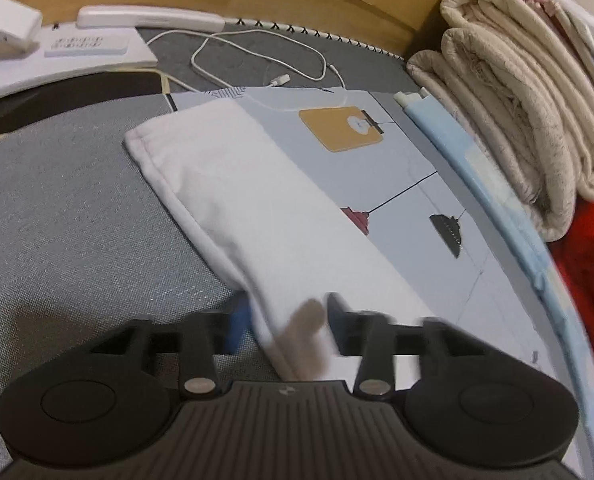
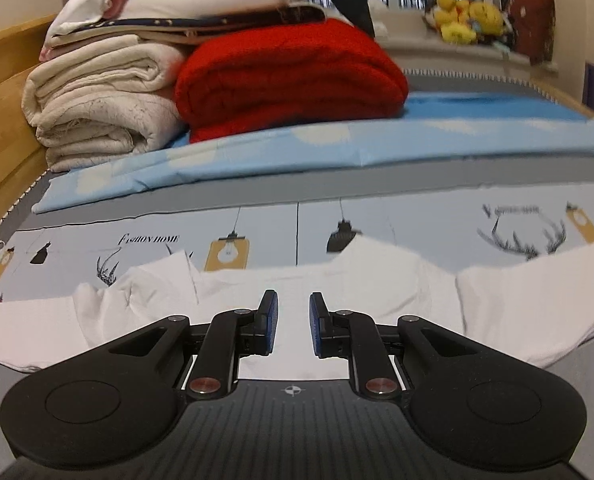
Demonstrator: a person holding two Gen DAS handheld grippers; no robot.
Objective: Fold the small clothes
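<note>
Nearest, left gripper (image 1: 289, 320) blurred, fingers seemingly clamped on near end of white garment (image 1: 237, 200). Right gripper (image 2: 293, 324) narrowly apart, nothing between fingers, hovering above same garment. Garment spread on printed sheet (image 2: 417, 216) on bed. Beyond, red blanket (image 2: 289, 76).

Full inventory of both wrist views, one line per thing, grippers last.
white garment: 1, white, flat on the printed sheet
printed sheet: 1, pale grey with lamp and antler prints, under the garment
blue sheet: 1, light blue, behind the printed sheet
red blanket: 1, red, folded on the blue sheet
cream quilt: 1, cream, folded beside the red blanket
cable: 1, white, on the grey cover
left gripper: 1, black, garment edge between its fingers
right gripper: 1, black, gap between blue pads, over the garment
</note>
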